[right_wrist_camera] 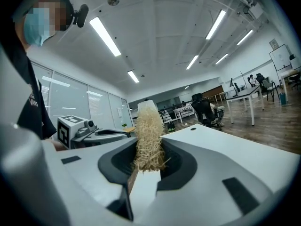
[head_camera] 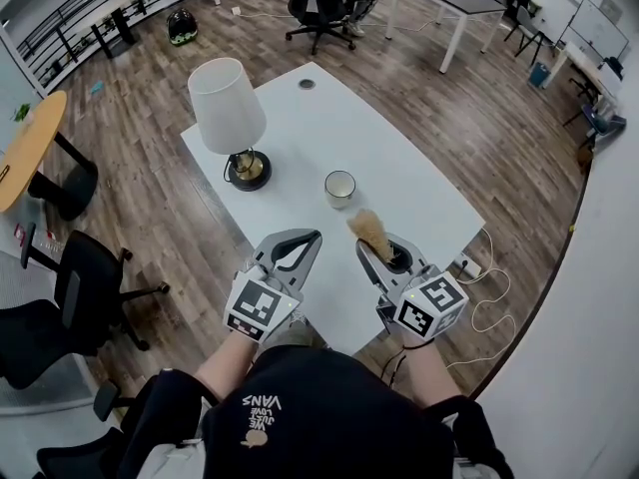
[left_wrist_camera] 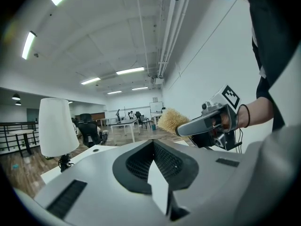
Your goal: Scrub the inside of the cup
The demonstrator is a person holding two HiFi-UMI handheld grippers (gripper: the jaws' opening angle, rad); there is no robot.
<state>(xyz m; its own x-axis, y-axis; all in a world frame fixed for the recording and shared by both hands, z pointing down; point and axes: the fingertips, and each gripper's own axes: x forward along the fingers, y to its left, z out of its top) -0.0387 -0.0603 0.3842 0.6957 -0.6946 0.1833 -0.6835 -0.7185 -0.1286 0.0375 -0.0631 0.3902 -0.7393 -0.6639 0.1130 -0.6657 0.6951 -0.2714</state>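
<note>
A white cup (head_camera: pixel 339 188) stands upright on the white table (head_camera: pixel 419 183), a little ahead of both grippers. My right gripper (head_camera: pixel 373 250) is shut on a brush with a straw-coloured bristle head (head_camera: pixel 369 228) that points toward the cup. In the right gripper view the bristles (right_wrist_camera: pixel 149 135) stick up from between the jaws of that gripper (right_wrist_camera: pixel 146 169). My left gripper (head_camera: pixel 303 239) hovers over the table's near edge, shut with nothing between its jaws (left_wrist_camera: pixel 153 147). From the left gripper view I see the brush (left_wrist_camera: pixel 171 120) and the right gripper (left_wrist_camera: pixel 214 122). The cup is hidden in both gripper views.
A table lamp (head_camera: pixel 228 108) with a white shade stands left of the cup, also in the left gripper view as the lamp (left_wrist_camera: pixel 56 126). A black office chair (head_camera: pixel 60 297) stands on the wood floor at left. A cable (head_camera: pixel 484 282) lies by the table's right corner.
</note>
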